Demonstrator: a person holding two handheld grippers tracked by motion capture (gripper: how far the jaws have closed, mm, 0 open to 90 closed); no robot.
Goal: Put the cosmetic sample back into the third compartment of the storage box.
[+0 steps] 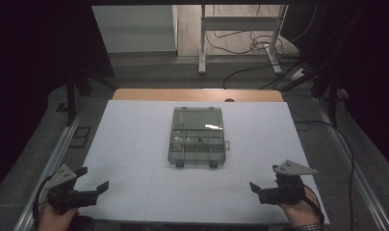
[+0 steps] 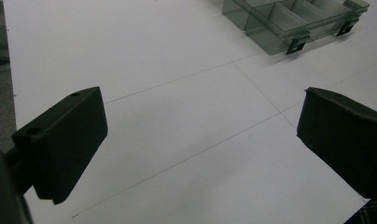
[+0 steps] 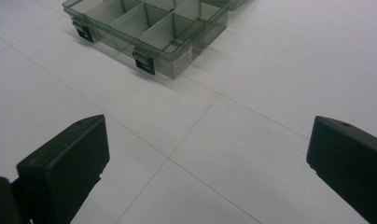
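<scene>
Smoky plastic organiser box (image 1: 197,138): compartment contents too small to discern.

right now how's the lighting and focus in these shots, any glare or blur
High view: dim, dark surroundings, the white table evenly lit, faint glare on the organizer box lid. Left gripper view: the box sharp enough, the left gripper jaws near and soft-edged. Right gripper view: the box clear, soft shadow beside it, right gripper jaws slightly blurred.

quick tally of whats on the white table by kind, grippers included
Clear grey plastic compartment box, lid open: 1
Black latches on the box front: 2
Black two-jaw grippers, left and right, both open: 2
Total: 5
</scene>
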